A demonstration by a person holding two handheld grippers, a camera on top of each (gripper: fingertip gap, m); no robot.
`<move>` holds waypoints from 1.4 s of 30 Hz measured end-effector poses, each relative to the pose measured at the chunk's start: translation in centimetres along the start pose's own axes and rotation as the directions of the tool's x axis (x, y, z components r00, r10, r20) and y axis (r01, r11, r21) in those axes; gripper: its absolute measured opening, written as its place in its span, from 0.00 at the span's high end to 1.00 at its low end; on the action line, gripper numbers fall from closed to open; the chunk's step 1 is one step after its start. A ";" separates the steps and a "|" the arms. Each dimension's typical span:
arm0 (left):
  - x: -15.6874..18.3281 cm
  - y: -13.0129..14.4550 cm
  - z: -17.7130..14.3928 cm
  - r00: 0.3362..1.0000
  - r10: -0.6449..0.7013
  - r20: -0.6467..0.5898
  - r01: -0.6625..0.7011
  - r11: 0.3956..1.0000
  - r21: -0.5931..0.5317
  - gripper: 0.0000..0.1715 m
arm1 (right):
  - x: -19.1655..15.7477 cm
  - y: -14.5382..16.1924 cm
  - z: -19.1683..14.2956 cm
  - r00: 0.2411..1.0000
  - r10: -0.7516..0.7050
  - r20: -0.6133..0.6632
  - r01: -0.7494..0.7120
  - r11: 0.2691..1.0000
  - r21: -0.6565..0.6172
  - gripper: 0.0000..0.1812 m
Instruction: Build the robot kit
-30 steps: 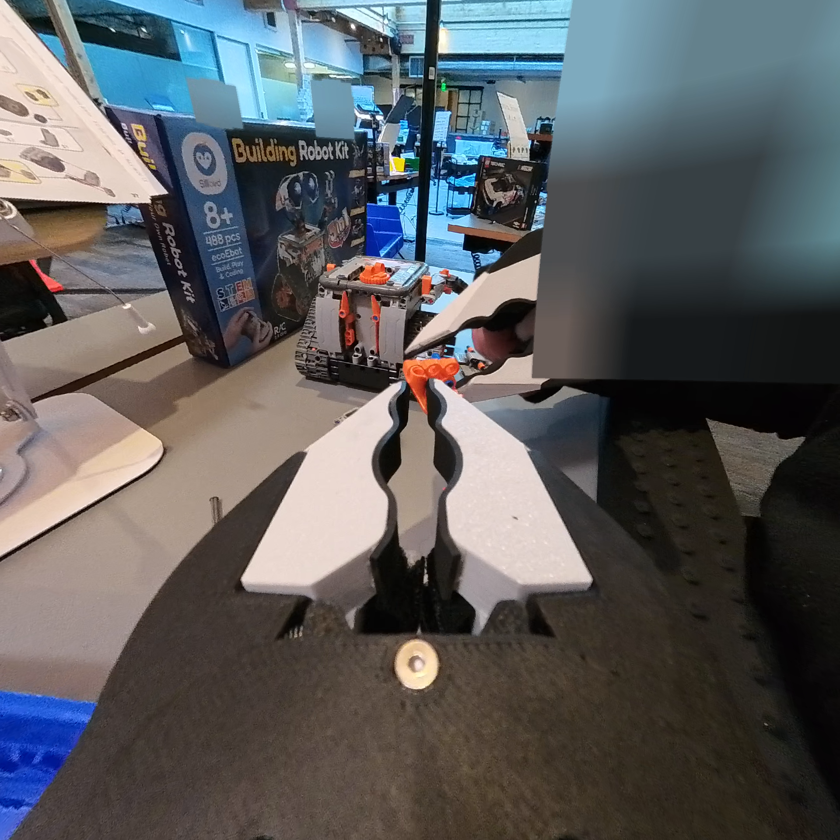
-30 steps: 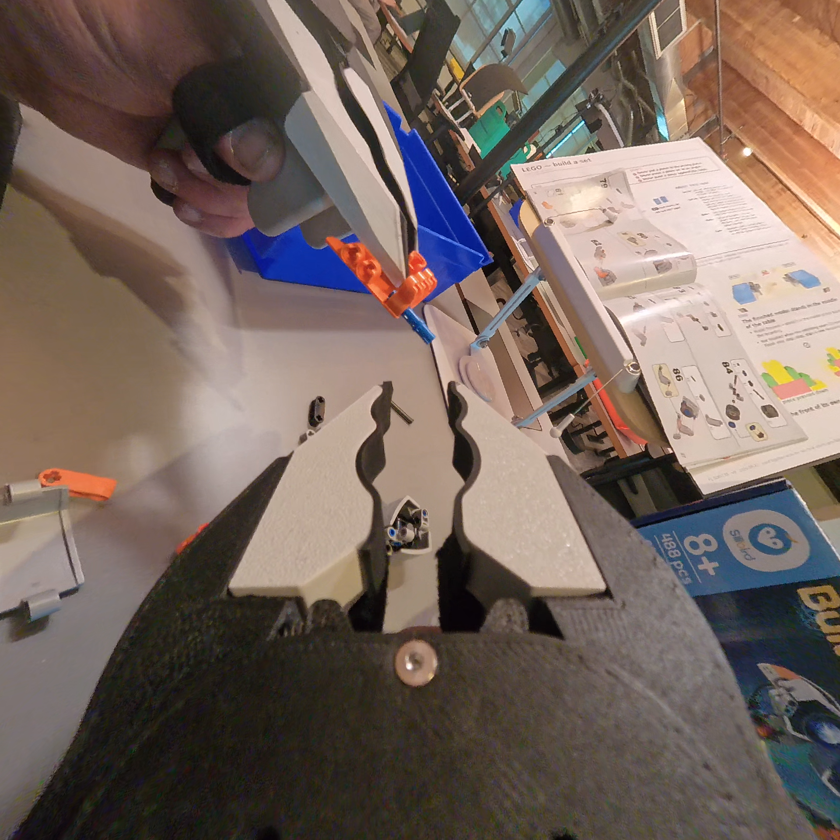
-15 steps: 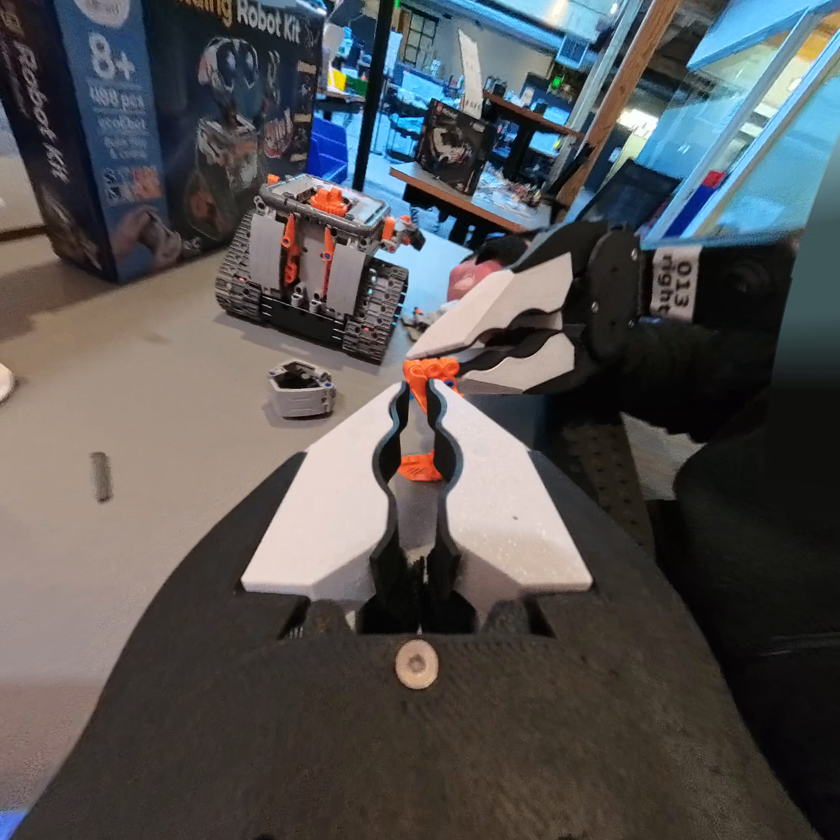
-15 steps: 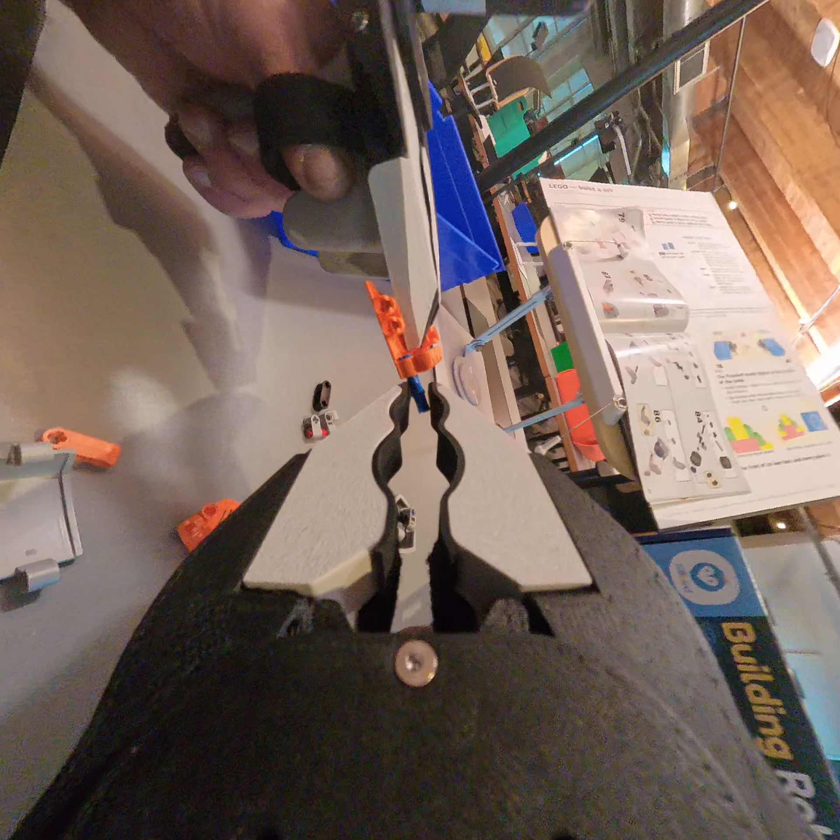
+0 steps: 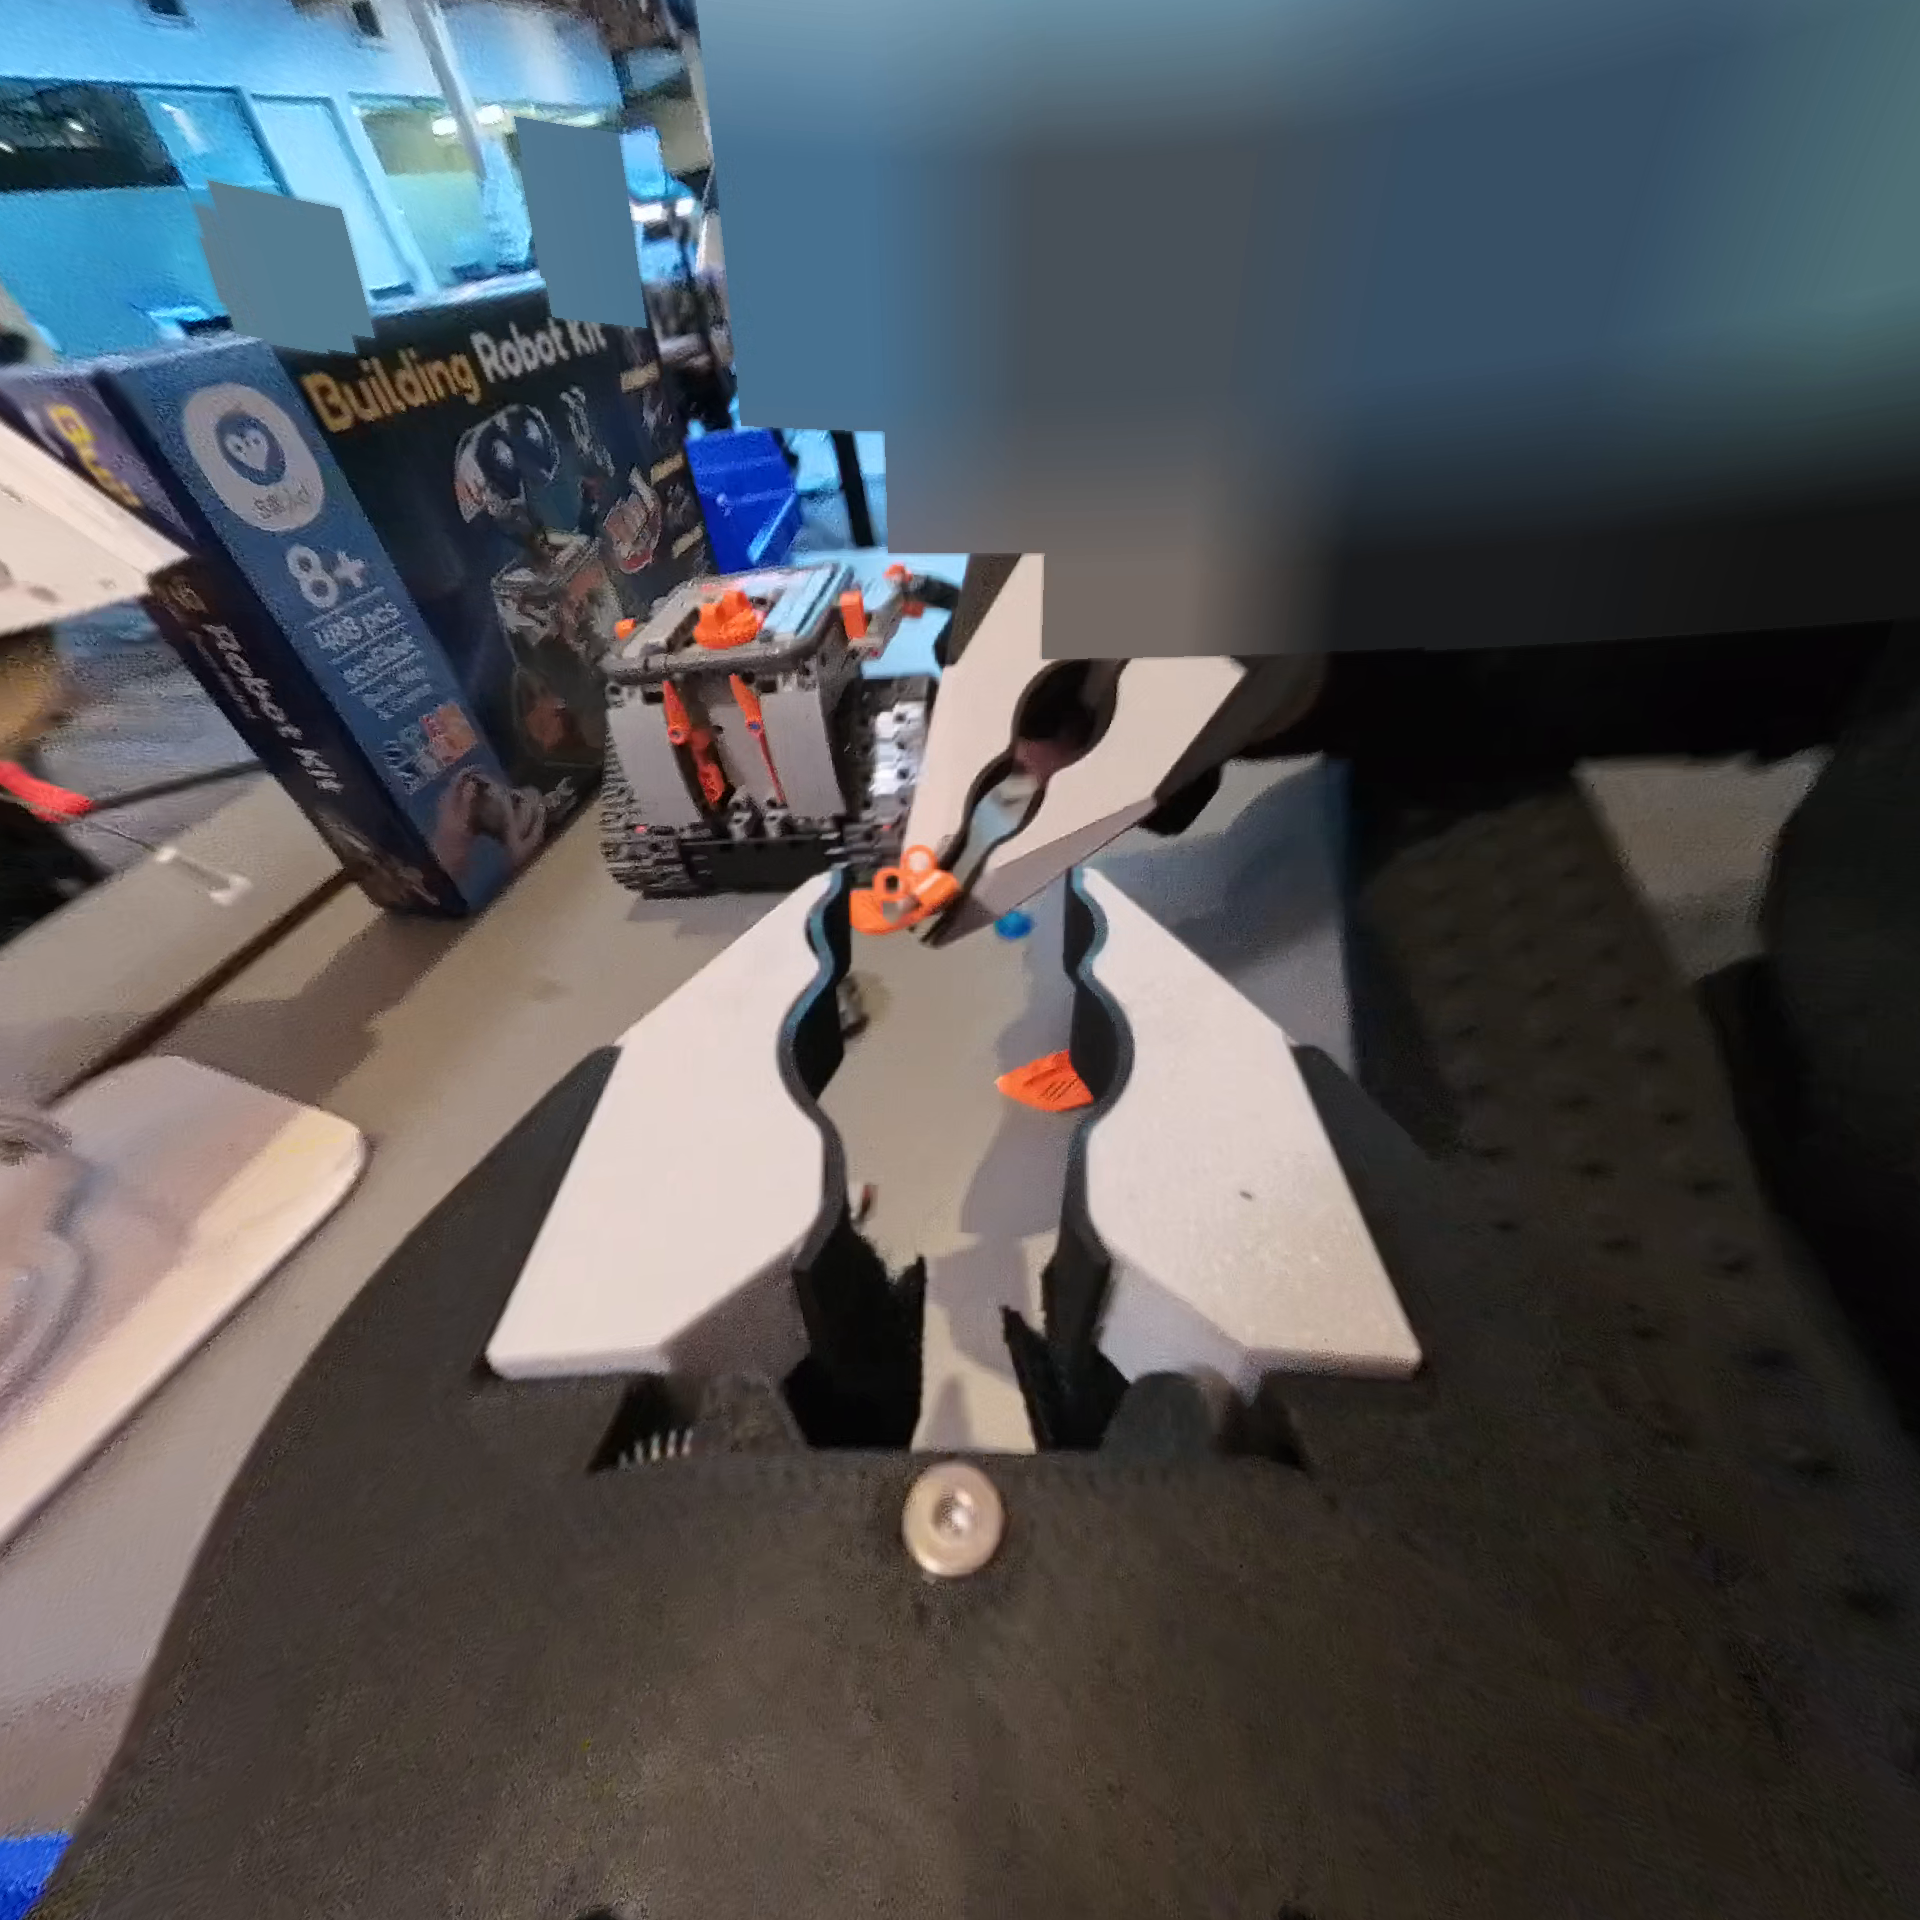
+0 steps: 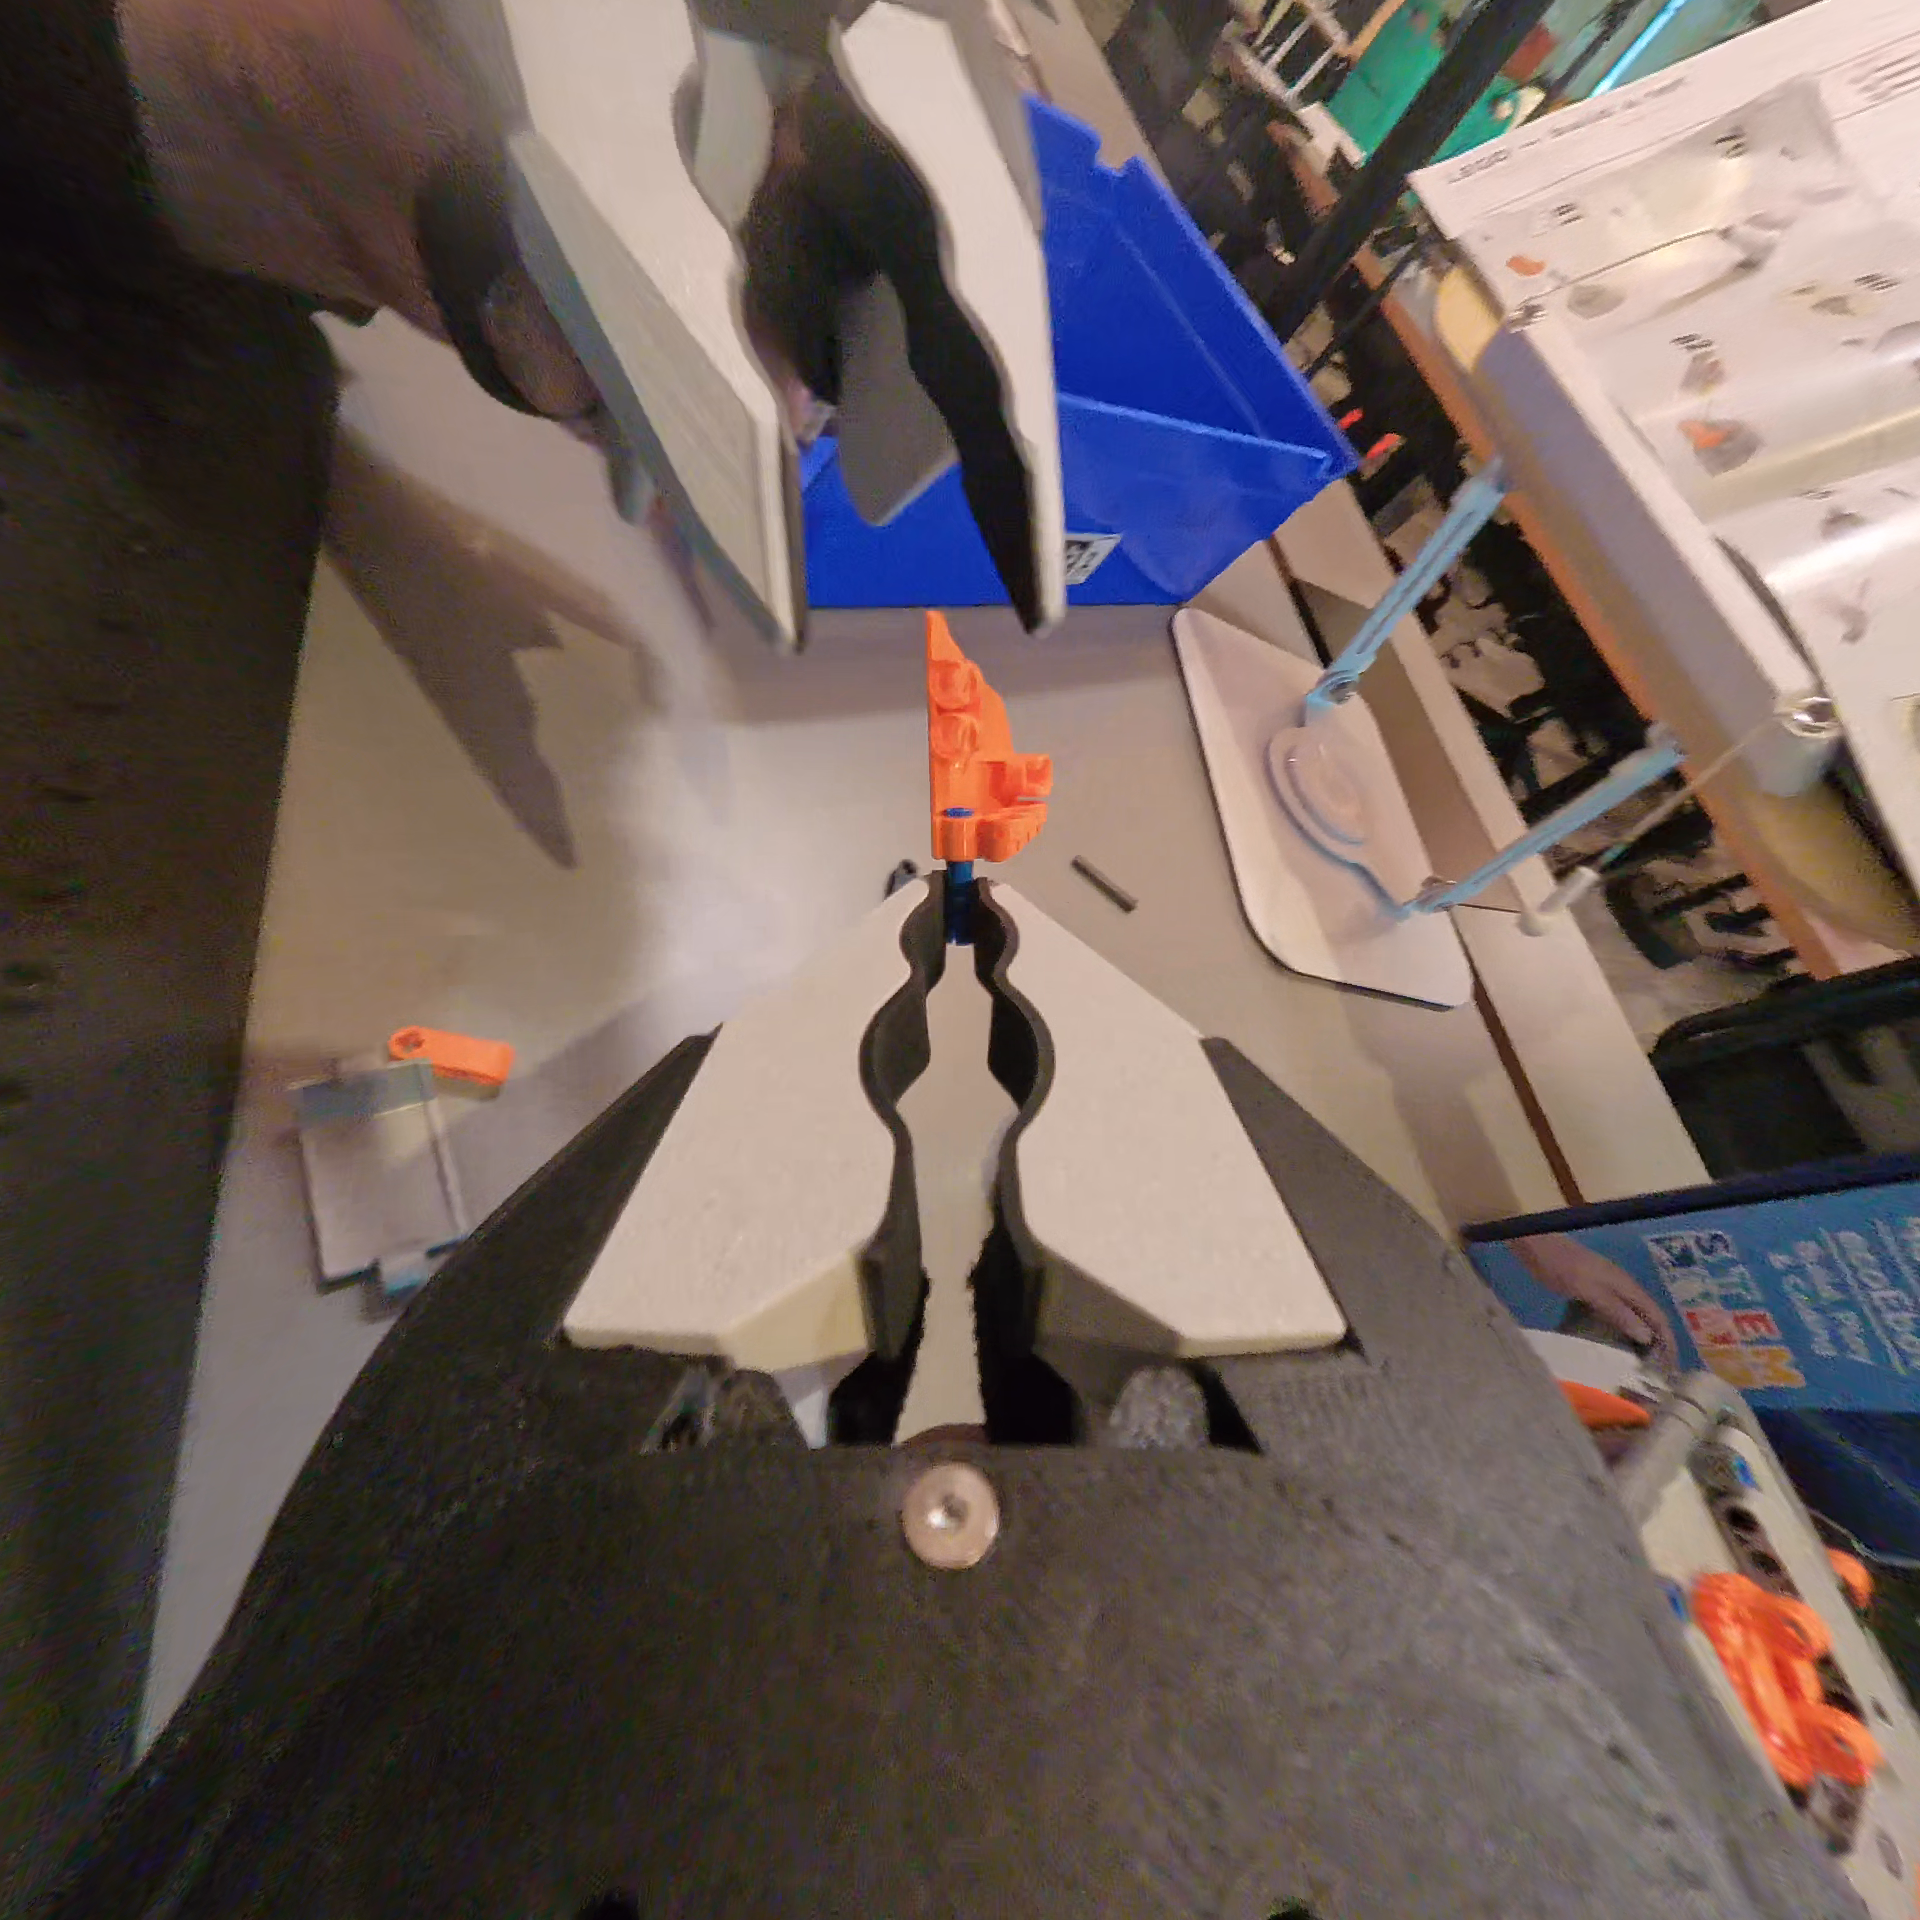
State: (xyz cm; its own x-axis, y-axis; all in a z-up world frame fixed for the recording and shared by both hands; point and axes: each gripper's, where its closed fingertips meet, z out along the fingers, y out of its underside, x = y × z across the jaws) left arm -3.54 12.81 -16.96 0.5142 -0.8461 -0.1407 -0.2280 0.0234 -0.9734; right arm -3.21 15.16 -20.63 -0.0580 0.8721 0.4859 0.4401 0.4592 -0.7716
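Note:
My right gripper (image 6: 961, 894) is shut on a short blue pin (image 6: 961, 899) that sticks out of a small orange brick piece (image 6: 977, 758). The piece stands out past the fingertips, above the grey table (image 6: 623, 883). My left gripper (image 5: 951, 883) is open and empty. In the right wrist view it (image 6: 920, 629) hangs just beyond the orange piece, apart from it, with a hand behind it. In the left wrist view my right gripper (image 5: 940, 920) comes in from the upper right with the orange piece (image 5: 899, 899) between my left fingertips.
A grey tracked robot model (image 5: 748, 748) and a dark blue kit box (image 5: 416, 623) stand behind. A blue bin (image 6: 1143, 416), a booklet on a stand (image 6: 1714, 260) and its white base (image 6: 1330, 831) are beyond. Loose orange parts (image 5: 1044, 1081) (image 6: 452, 1055) and a grey panel (image 6: 379, 1174) lie on the table. One gripper's finger ends stand about 5 cm off the other's.
My left gripper has opened and let go of the orange piece, then drawn back. My right gripper closed on the blue pin and now carries the piece alone.

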 end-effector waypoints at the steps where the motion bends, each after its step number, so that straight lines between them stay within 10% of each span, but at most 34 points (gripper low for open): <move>1: 0.1 0.6 0.5 0.998 0.062 0.026 -0.061 0.997 -0.048 0.78 | -0.5 0.1 0.2 1.000 -0.007 0.025 0.007 1.000 -0.012 0.99; 6: 0.8 3.3 1.7 0.967 0.251 0.034 -0.237 0.946 -0.222 0.94 | -2.2 0.3 0.6 0.993 0.011 0.118 -0.007 0.999 -0.036 0.99; 29: 3.0 -1.2 -0.5 0.977 -0.120 -0.175 0.139 0.985 0.098 0.98 | -2.7 -4.1 -2.2 0.985 0.039 0.168 -0.062 0.989 0.135 1.00; 42: 3.3 -2.3 -1.2 0.990 -0.043 -0.136 0.061 0.989 0.133 0.97 | -2.8 -4.6 -3.0 0.975 0.071 0.212 -0.106 0.982 0.157 1.00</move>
State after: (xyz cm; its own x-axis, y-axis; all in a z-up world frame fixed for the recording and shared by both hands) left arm -2.27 9.34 -14.94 0.4067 -0.9107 -0.0727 -0.0841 0.0419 -0.9956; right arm -2.40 10.09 -17.19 -0.2150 0.9186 0.3317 0.2974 0.3851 -0.8736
